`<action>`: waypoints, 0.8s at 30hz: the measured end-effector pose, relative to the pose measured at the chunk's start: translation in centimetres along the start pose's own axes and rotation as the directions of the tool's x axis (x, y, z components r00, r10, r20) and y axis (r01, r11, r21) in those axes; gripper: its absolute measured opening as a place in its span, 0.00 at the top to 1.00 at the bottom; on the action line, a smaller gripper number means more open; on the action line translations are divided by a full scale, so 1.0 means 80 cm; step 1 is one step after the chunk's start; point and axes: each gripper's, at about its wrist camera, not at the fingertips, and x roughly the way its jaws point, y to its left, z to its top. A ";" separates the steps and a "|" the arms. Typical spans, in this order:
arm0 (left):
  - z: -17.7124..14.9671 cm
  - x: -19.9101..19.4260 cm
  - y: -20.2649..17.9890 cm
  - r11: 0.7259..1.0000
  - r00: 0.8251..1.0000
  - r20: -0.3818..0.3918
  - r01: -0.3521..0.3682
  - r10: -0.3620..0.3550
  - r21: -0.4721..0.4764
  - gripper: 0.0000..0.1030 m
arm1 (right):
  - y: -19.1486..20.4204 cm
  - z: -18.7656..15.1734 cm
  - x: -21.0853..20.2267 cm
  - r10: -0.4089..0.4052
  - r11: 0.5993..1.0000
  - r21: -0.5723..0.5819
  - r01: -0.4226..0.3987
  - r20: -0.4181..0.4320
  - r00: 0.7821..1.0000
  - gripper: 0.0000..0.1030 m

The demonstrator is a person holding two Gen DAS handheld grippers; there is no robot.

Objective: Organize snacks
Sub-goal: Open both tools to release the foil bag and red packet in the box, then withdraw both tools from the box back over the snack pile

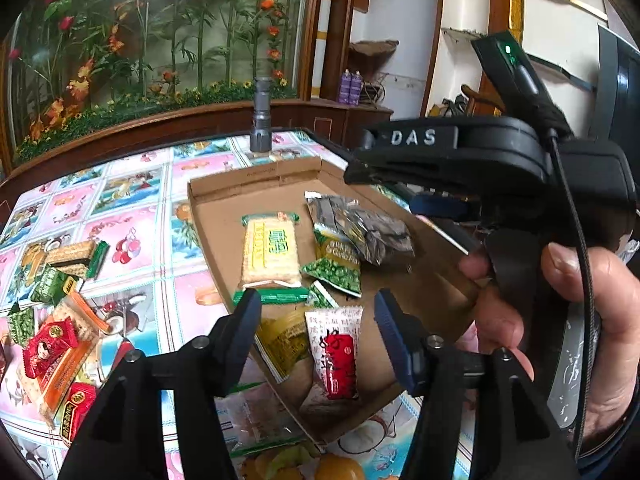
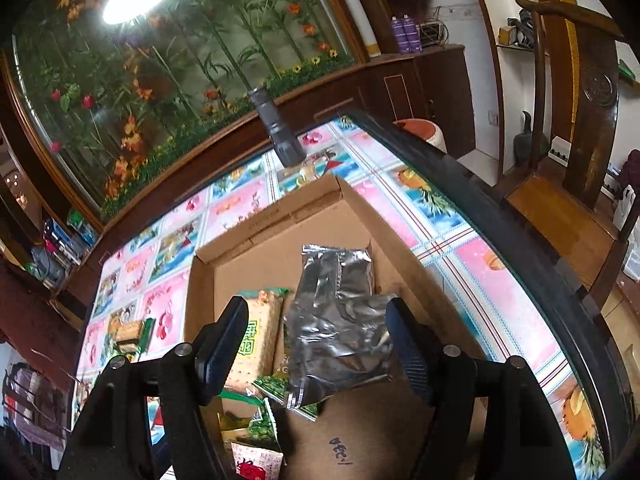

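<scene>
A shallow cardboard tray (image 1: pixel 208 216) sits on the desk (image 1: pixel 136 216), which is covered in a glossy cloth of pink and blue fruit squares, and most of the snacks already lie inside it. The left gripper (image 1: pixel 318 320) hangs over the near end of the tray with its jaws parted and nothing pressed between them; directly beneath the gap lie a white-and-red candy packet (image 1: pixel 336 354) and, at about nine o'clock from it, a yellow-green wafer packet (image 1: pixel 284 344). At twelve o'clock from that gripper a pale cracker pack (image 1: pixel 272 250) with green lettering lies flat on the tray floor, and at its three o'clock side a green pea snack bag (image 1: pixel 336 264) is partly covered by a crumpled silver foil bag (image 1: pixel 364 228). The right gripper (image 2: pixel 316 336) is held in a person's hand (image 1: pixel 560 312) over the far right part of the tray, jaws wide apart; the silver foil bag shows between the fingers, but the pads do not touch it. Still outside the tray, at about nine o'clock on the cloth, wait an orange cracker pack (image 1: pixel 68 356), a red candy packet (image 1: pixel 48 344) lying on it, and a green-ended wafer pack (image 1: pixel 76 258). A grey flashlight (image 1: pixel 261 116) stands upright just beyond the tray's far wall, at twelve o'clock.
</scene>
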 end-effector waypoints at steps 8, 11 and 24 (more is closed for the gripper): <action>0.009 -0.012 0.003 1.000 1.000 0.023 -0.004 0.005 -0.027 0.37 | -0.007 0.004 -0.006 -0.031 0.999 0.024 0.030 0.039 0.999 0.27; 0.012 -0.022 0.002 1.000 1.000 0.014 -0.008 0.008 -0.030 0.36 | -0.011 0.004 -0.005 -0.033 0.999 0.032 0.032 0.037 0.999 0.27; -0.008 -0.102 0.040 0.995 0.995 0.018 -0.100 0.101 -0.024 0.31 | 0.009 -0.004 -0.005 -0.011 0.999 -0.042 0.013 0.048 0.999 0.27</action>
